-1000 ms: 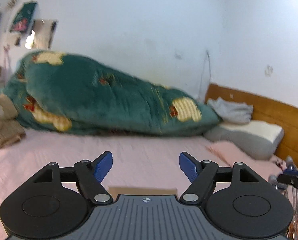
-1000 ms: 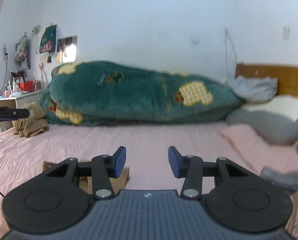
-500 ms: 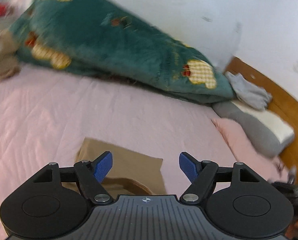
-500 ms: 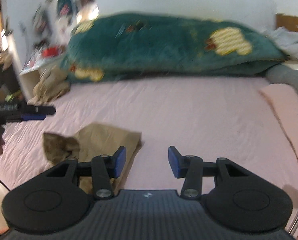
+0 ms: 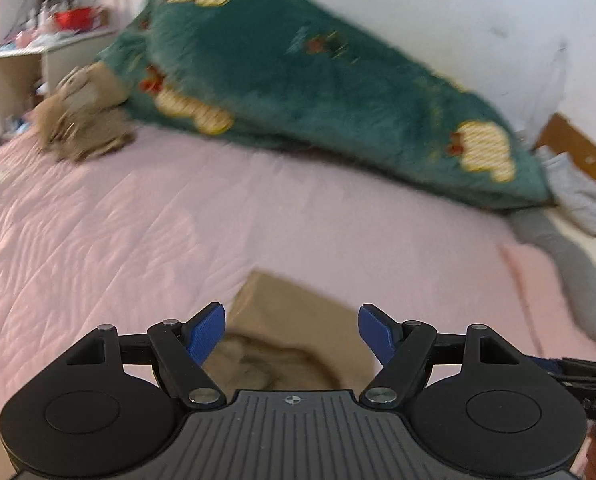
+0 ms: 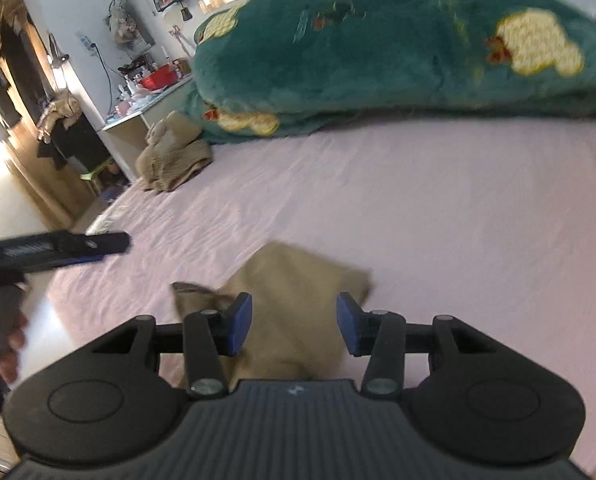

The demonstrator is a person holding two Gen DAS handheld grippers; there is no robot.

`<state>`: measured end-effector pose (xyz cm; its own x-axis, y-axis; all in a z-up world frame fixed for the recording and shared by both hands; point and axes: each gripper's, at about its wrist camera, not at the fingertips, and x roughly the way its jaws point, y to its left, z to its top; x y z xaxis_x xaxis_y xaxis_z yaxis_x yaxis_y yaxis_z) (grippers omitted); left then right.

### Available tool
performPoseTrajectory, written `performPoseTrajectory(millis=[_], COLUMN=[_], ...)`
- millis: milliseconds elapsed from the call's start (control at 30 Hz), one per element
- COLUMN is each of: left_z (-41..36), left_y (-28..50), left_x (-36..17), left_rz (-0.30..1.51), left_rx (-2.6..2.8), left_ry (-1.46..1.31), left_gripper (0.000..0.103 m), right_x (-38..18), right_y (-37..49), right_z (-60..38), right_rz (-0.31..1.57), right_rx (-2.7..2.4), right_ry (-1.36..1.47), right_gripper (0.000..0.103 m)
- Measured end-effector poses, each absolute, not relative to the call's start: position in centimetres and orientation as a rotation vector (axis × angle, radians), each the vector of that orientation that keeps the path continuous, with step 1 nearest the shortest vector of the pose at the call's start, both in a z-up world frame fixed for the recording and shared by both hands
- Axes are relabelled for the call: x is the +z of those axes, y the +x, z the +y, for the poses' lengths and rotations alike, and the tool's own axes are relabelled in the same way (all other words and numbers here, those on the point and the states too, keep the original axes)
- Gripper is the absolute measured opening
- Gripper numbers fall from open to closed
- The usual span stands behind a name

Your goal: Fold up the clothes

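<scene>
Nearest to me, my left tongs (image 5: pixel 291 334) hang released, blue pads wide apart, over the near end of the tan garment (image 5: pixel 298 320), gripping nothing. My right tongs (image 6: pixel 293 326) are released as well, their pads spread above the same garment (image 6: pixel 298 304), which lies flat on the pink bed (image 6: pixel 438 208) close to its near edge, one darker corner turned up on its left. In the right wrist view the left tongs also show from the side, left of the garment, with part of a hand (image 6: pixel 5 344) on the handle. Beyond the garment the sheet runs bare to a crumpled pile of tan clothes (image 6: pixel 173 156) at the far left. Behind that pile lies a big green blanket (image 6: pixel 398 60) against the white wall (image 5: pixel 458 20), and left of it a cluttered side table (image 6: pixel 145 96).
</scene>
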<state>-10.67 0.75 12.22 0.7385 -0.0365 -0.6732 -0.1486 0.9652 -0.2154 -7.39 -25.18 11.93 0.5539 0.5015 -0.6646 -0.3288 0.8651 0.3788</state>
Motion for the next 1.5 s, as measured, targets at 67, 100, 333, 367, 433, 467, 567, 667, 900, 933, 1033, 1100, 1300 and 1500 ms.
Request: performPoseTrajectory(millis=[67,100,333,367,433,467,567,667,900,933,1033,1100,1300,1500], left_z=[1.1,1.3,2.8,3.0,3.7,4.6,6.7,8.3,7.7,8.0,9.0,10.0,14.7,14.4], left_y=[-10.9,-10.8,-9.9,-9.8,-9.1,-8.7,-7.8,-7.0,-3.1,-2.6,-2.7,-2.8,-3.8,-3.7], left_x=[10.6,9.7,3.6,2.8,1.2,0.6,-0.9,-1.0,-3.1,-4.0,-8.0,-10.9,-14.3,-14.9], left_rz=[0.778,0.779,0.78,0.78,0.787,0.783,0.782,0.734,0.717,0.73,0.73,0.732,0.563,0.558], left_rx=[0.122,0.136,0.228,0.241,0.244,0.219,0.141,-0.035,-0.4,-0.438,-0.533,-0.603,-0.748,-0.764], left_ry=[-0.263,-0.249,-0.143,-0.128,-0.098,-0.113,-0.164,-0.201,-0.021,-0.041,-0.027,-0.048,-0.251,-0.299], left_gripper=[0.075,0.075,0.075,0.075,0.075,0.075,0.075,0.075,0.075,0.075,0.075,0.075,0.076,0.076], right_x=[10.2,9.5,4.5,3.7,2.1,1.4,0.5,0.8,1.2,0.7,-1.4,-2.9,-4.9,-6.3], right_y=[-7.7,-7.7,-8.6,-8.5,-8.2,-8.2,-9.0,-9.7,-7.2,-6.7,-5.8,-5.4,-6.6,-7.4], right_z=[-23.9,-23.3,-20.2,-19.9,-19.3,-19.0,-18.7,-18.1,-14.2,-13.8,-12.9,-12.4,-11.6,-10.5], right_rz=[0.887,0.899,0.88,0.89,0.909,0.915,0.904,0.849,0.832,0.846,0.854,0.854,0.814,0.711], right_rx=[0.523,0.528,0.457,0.419,0.343,0.311,0.253,0.196,0.207,0.222,0.253,0.252,0.217,0.175], right_ry=[0.244,0.246,0.342,0.354,0.379,0.391,0.419,0.382,0.098,0.104,0.176,0.202,0.189,0.159], right_gripper=[0.047,0.047,0.047,0.047,0.047,0.047,0.047,0.047,0.047,0.047,0.047,0.046,0.046,0.049])
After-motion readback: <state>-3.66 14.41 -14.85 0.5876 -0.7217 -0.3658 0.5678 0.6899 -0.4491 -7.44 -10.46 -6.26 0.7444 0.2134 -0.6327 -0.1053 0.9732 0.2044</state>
